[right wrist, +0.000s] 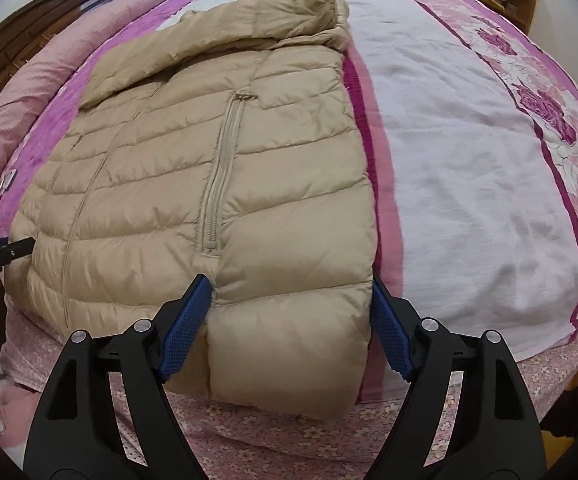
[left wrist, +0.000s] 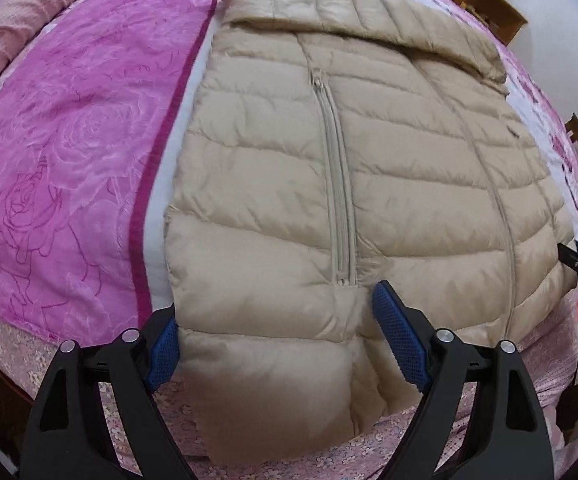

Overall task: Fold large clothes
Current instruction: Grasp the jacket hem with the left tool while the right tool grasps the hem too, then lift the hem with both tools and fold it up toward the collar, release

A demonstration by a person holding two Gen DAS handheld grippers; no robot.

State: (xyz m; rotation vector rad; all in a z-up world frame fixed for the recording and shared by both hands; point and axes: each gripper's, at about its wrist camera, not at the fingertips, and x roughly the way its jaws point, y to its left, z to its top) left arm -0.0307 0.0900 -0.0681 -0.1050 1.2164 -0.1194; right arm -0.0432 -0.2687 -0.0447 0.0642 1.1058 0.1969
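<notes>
Pink and purple rose-print bedspread point(right wrist: 469, 152) covers the whole bed, and the beige puffer jacket point(left wrist: 369, 168) is laid out flat on it, front side up, hood point(right wrist: 273, 16) at the far end and the hem hanging a bit over the near edge of the bed onto the small-flower sheet point(right wrist: 273, 432). So where are we with the fold? Looks to me like the first part is done: I can't see any sleeves sticking out on either side, and the body makes a fairly neat rectangle with straight side edges, so I'd guess the sleeves are already tucked in or under, though I can't really confirm where they went. What's left, judging by this, is the lengthwise fold, bringing the hem up toward the hood (or the other way), maybe twice since it's a bulky thing. Both grippers are lined up at the hem end for that. The left gripper point(left wrist: 289, 340) has its blue fingers point(left wrist: 399, 336) spread wide around the hem's left corner, fabric sitting between them but no squeeze that I can see. Same deal with the right gripper point(right wrist: 293, 328), fingers point(right wrist: 187, 328) wide apart straddling the right corner of the hem, not pinching yet as far as I can tell. The two pocket zippers point(right wrist: 219, 176) are closed and flat, so nothing to snag. Puffy stuff like this will probably spring back, so the fold may need pressing down.
</notes>
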